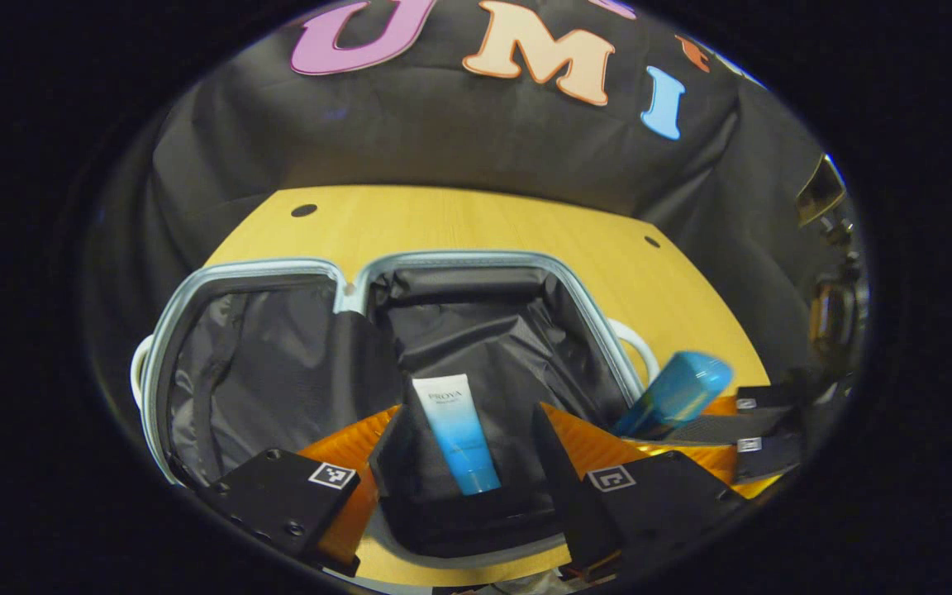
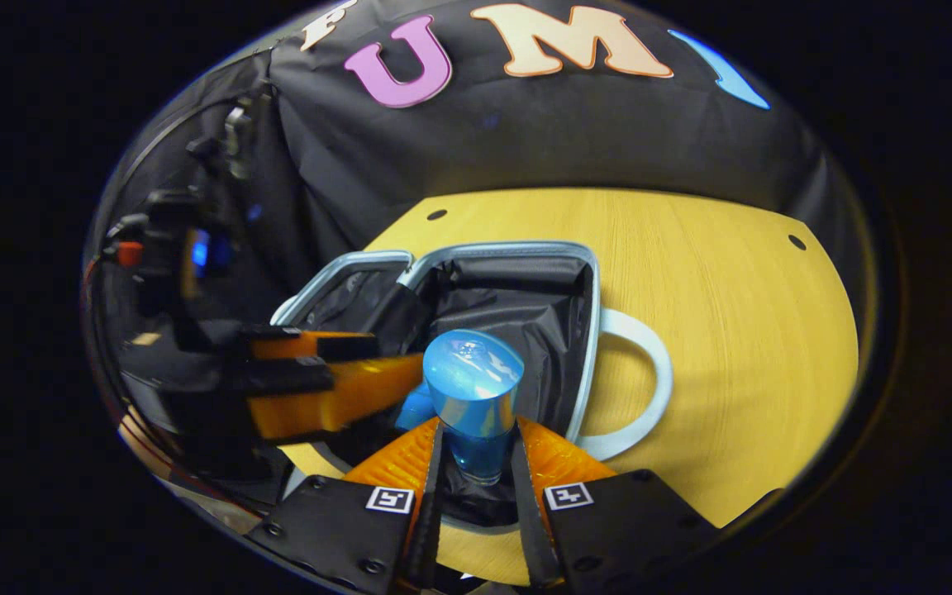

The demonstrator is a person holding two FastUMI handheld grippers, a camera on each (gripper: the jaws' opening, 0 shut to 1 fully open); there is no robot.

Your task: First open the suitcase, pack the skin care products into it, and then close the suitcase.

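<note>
Suitcase [image 1: 360, 281] halves, two of them with pale blue rims and black fabric lining, are lying open side by side on the round yellow wooden table [image 1: 476, 219], with one white loop handle [image 2: 637, 384] sticking out at the suitcase's right side. One white-to-blue gradient skin care tube [image 1: 455, 434] is lying inside the suitcase's right half, cap end toward the near rim. The left gripper [image 1: 468, 450] is hanging over that half with its jaws spread wide; the tube is showing between the two fingers [image 1: 563, 442] with a clear gap on each side, so they are gripping nothing. One translucent blue bottle with a rounded blue cap [image 2: 473, 397] is sitting clamped in the right gripper [image 2: 473, 463], both fingers pressing on its lower body, and it is hovering above the suitcase's right half close to the near rim. In the left gripper view the same bottle is showing tilted at the suitcase's right edge. That is two skin care items counted, one lying in the suitcase, one held above it.
</note>
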